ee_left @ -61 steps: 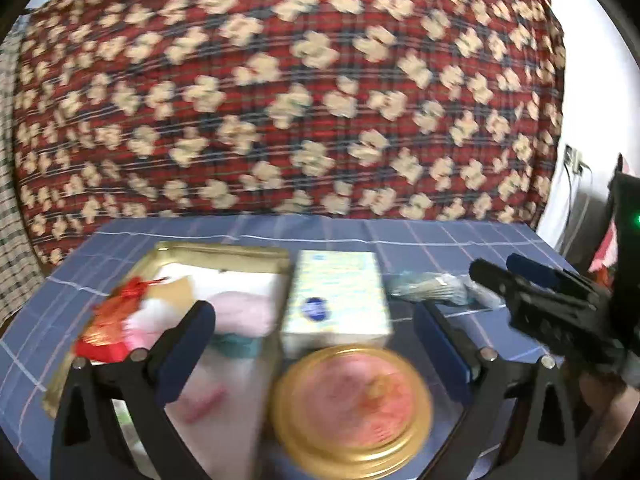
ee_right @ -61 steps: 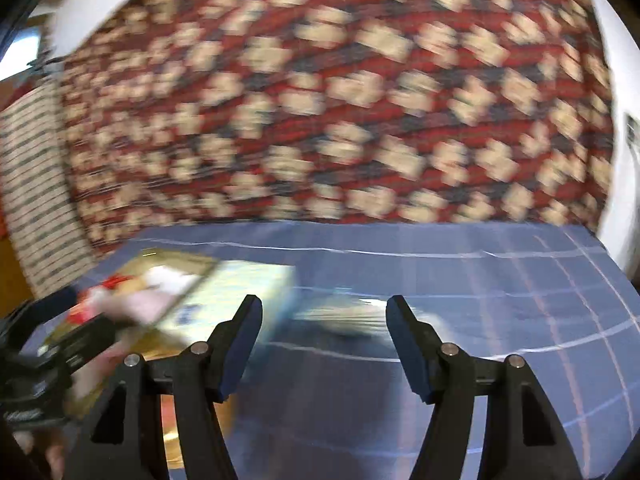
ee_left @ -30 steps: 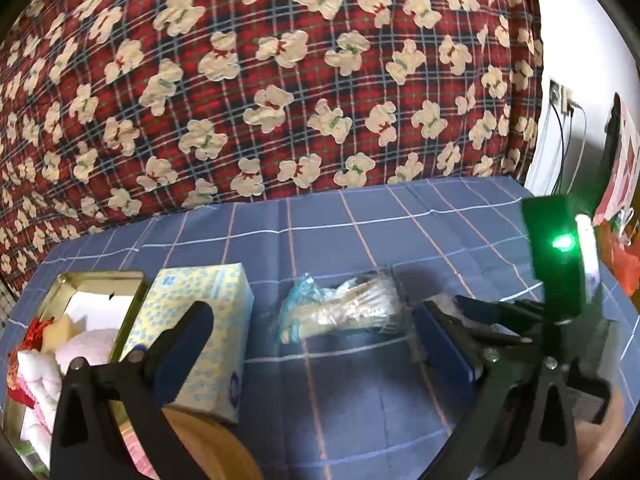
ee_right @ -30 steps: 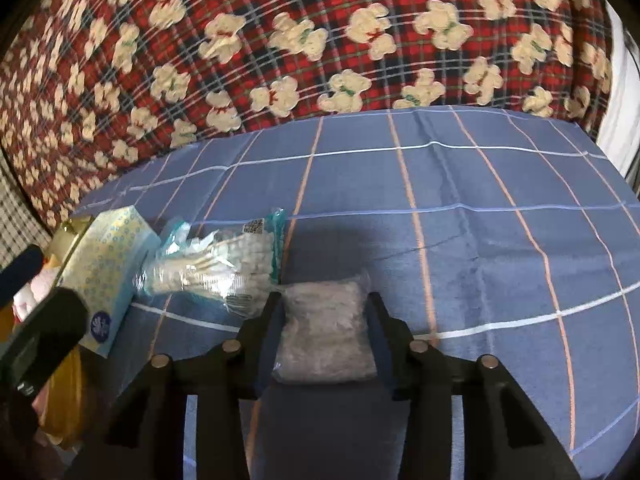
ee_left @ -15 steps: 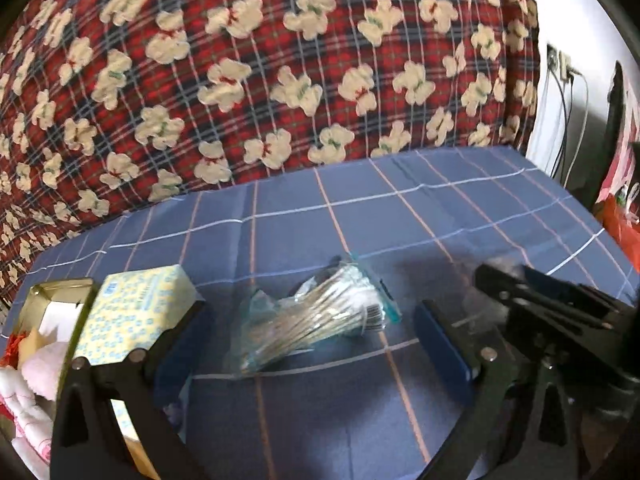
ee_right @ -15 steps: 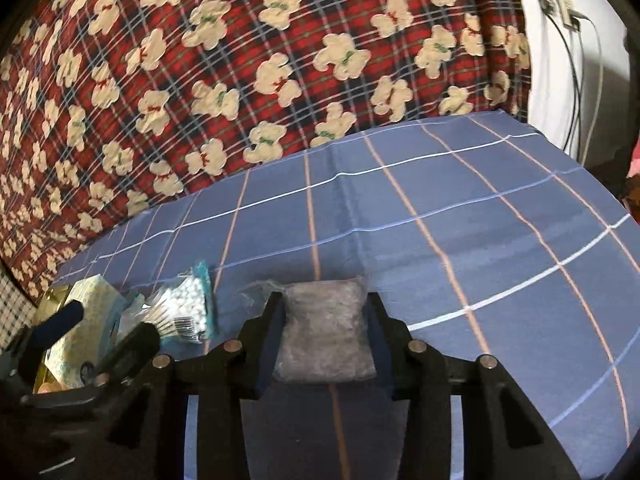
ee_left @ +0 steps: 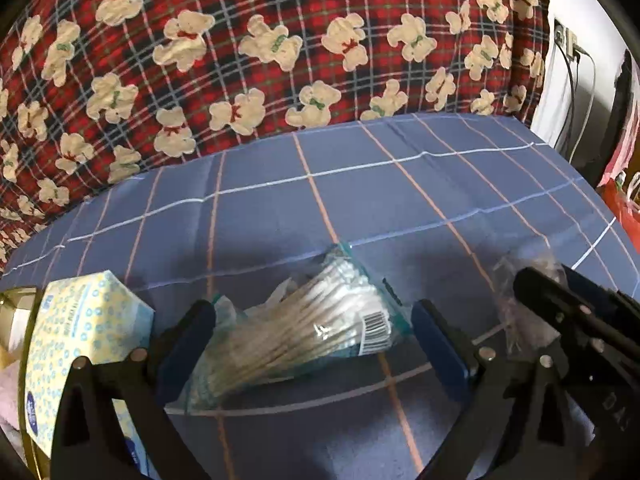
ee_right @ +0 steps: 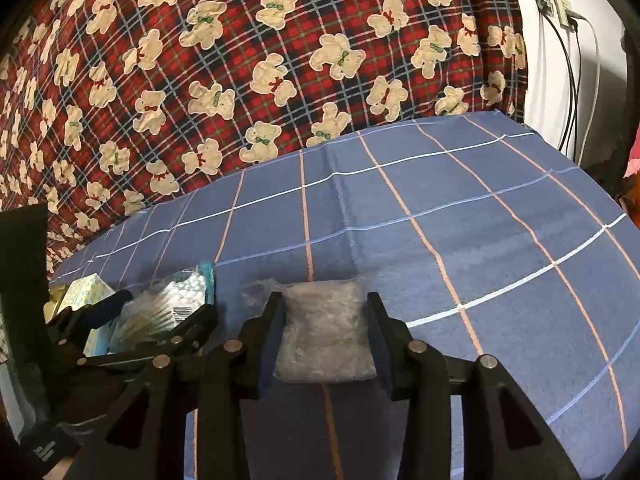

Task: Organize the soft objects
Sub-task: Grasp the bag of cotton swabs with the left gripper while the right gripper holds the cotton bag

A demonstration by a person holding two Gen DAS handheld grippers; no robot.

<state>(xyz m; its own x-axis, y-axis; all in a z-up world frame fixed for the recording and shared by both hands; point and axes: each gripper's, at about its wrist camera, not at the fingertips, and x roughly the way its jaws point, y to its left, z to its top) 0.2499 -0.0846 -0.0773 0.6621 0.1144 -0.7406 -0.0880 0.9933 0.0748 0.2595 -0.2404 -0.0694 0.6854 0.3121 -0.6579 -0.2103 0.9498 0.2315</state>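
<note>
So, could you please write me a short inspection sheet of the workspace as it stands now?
Surface: blue checked cloth, flat.
Job's things: bag of cotton swabs lying on the cloth; small clear packet; tissue box at the left beside a gold tin.
Clutter: nothing seen.
Grippers: left gripper open, jaws just closing a little, either side of the swab bag without pressing it; right gripper shut on the packet.
Cables: dark and white leads hang from a wall socket.
Surroundings: red plaid teddy-bear fabric behind.
</note>
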